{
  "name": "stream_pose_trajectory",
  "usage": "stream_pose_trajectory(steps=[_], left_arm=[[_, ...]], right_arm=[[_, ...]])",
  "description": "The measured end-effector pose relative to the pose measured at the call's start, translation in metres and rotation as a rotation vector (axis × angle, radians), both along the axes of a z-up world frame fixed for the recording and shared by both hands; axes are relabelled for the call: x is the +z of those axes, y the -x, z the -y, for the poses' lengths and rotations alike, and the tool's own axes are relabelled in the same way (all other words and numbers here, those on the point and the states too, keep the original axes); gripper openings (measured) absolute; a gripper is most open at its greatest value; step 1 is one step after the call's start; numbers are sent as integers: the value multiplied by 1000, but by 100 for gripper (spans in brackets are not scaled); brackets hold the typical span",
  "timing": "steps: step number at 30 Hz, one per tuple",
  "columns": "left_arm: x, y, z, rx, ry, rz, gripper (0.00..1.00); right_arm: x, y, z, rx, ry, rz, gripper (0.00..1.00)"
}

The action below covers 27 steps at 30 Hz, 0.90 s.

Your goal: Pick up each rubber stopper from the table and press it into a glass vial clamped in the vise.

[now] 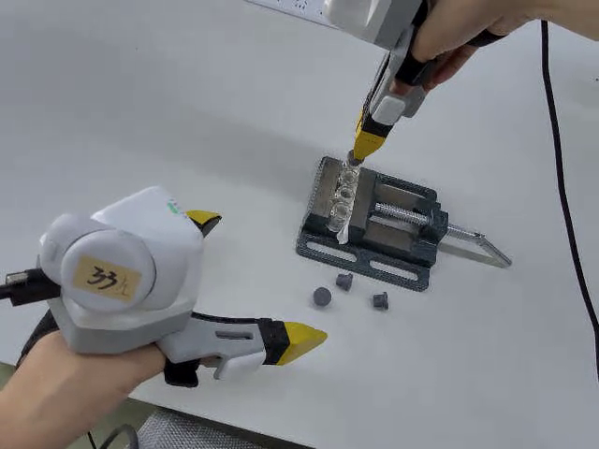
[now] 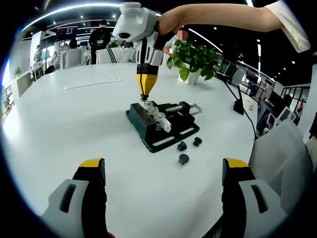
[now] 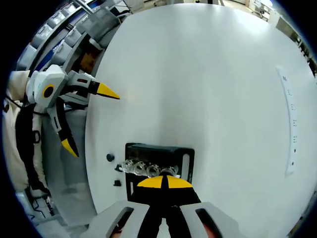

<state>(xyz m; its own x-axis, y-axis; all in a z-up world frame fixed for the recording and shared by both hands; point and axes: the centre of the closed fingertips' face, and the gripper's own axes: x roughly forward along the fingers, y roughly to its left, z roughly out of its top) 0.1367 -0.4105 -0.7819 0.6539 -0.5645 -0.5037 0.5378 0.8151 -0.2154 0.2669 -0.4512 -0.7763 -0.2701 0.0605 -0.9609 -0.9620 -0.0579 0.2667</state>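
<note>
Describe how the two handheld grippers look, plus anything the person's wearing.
Both share one build: white and grey moulded bodies, black sections near the handle, two pointed yellow-tipped jaws. The left gripper has a rounded rear cap with a yellow sticker handwritten "33", and a black cable leaves its back. The arm behind the right gripper wears a white short sleeve.

Left gripper (image 1: 253, 281) is held low and level, jaws spread wide. Right gripper (image 1: 365, 147) is gripped by a hand (image 1: 451, 37), pointed downward, jaws closed together.
</note>
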Motion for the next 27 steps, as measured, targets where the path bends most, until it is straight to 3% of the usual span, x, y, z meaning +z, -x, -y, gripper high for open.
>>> stream_pose_trajectory(steps=[10,15,17,23,25,27], left_arm=[[2,1,-1,-9,-4,2,98],[3,2,1,-13,-5,4,98],[4,1,1,-16,-6,5,98],[4,1,2,-26,-13,5,98],[6,0,3,-29,-16,10,98],[8,0,4,-33,-18,11,98]], right_arm=[[0,-6,-1,-18,-43,1,0],[3,1,4,-11,-82,9,0],[3,4,1,-3,-108,-5,5],[9,11,6,-28,-206,20,20],[12,14,8,-22,-261,58,27],[14,18,15,-37,-278,63,31]])
